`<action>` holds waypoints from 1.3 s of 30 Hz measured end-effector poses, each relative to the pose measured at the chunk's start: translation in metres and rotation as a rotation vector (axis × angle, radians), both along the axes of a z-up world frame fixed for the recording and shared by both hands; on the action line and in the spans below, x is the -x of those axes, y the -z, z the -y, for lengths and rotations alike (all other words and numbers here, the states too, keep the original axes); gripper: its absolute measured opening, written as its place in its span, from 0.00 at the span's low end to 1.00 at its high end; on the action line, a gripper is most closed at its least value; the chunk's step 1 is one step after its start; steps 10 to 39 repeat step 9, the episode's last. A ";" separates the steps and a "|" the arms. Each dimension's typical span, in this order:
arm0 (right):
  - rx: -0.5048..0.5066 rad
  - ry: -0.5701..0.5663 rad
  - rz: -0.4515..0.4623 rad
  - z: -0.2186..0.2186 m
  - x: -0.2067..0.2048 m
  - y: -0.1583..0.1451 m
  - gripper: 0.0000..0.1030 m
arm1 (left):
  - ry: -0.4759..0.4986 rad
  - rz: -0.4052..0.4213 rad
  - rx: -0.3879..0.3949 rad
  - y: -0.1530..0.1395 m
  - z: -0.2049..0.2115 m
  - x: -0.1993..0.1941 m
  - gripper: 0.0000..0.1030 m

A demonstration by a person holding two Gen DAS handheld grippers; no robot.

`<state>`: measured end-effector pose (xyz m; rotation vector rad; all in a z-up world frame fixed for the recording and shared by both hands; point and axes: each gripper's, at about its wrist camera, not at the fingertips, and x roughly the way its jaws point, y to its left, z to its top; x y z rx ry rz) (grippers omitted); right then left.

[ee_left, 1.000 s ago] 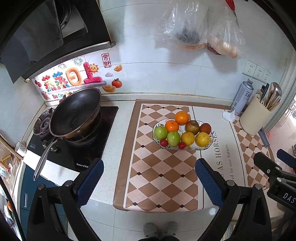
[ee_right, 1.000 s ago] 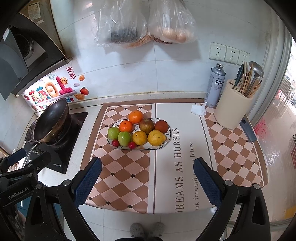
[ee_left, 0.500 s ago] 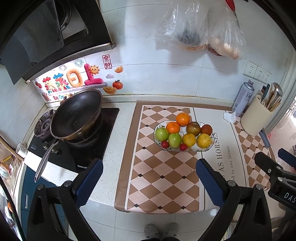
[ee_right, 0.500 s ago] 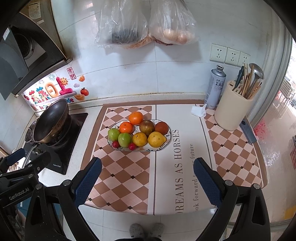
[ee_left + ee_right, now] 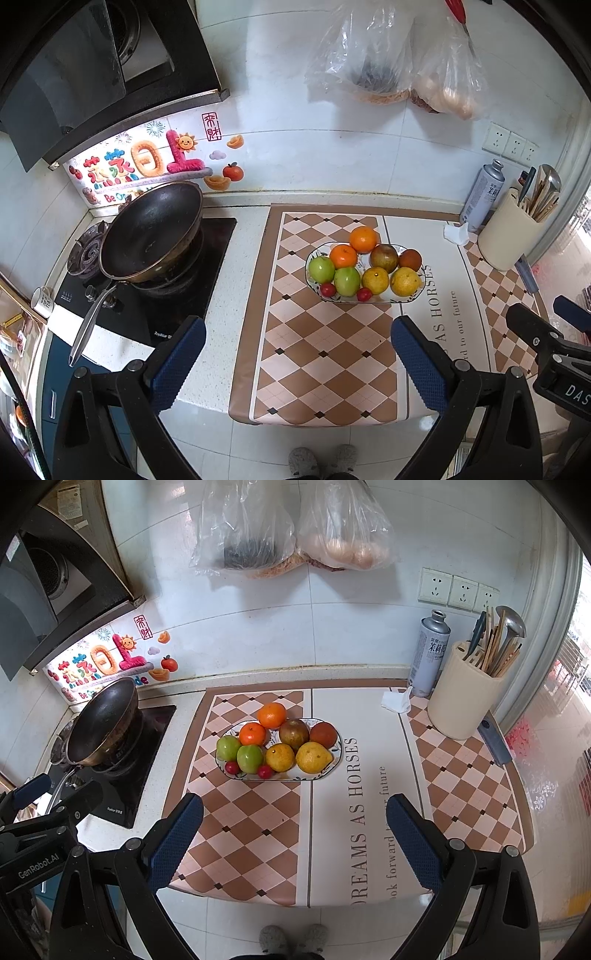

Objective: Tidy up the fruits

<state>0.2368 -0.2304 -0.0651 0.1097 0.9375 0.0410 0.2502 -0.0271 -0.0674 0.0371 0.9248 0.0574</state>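
An oval patterned plate (image 5: 419, 291) (image 5: 330, 766) sits on the checkered mat and holds several fruits: two oranges (image 5: 363, 239) (image 5: 272, 715), two green apples (image 5: 321, 268) (image 5: 250, 758), yellow citrus (image 5: 405, 282) (image 5: 314, 757), brownish fruits (image 5: 384, 258) (image 5: 294, 733) and small red ones (image 5: 328, 289) (image 5: 232, 767). My left gripper (image 5: 297, 363) is open and empty, held well back from the plate near the counter's front edge. My right gripper (image 5: 294, 843) is open and empty, likewise back from the plate.
A black wok (image 5: 151, 232) (image 5: 101, 725) sits on the stove at left. A spray can (image 5: 430, 653), a utensil holder (image 5: 463, 698), a crumpled tissue (image 5: 397, 701) and a knife (image 5: 493, 740) stand at right. Plastic bags (image 5: 295, 528) hang on the wall.
Both grippers have drawn slightly back and up from the counter; the plate looks a little farther. The fruits have not moved.
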 end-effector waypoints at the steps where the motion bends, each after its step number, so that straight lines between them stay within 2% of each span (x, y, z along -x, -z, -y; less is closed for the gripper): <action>1: 0.000 0.000 0.000 0.000 0.000 0.000 0.98 | 0.000 -0.001 0.000 0.000 0.000 0.000 1.00; 9: 0.000 -0.001 0.000 0.000 0.000 -0.001 0.98 | 0.025 0.021 -0.004 -0.005 0.001 0.002 1.00; 39: 0.000 -0.001 0.000 0.000 0.000 -0.001 0.98 | 0.025 0.021 -0.004 -0.005 0.001 0.002 1.00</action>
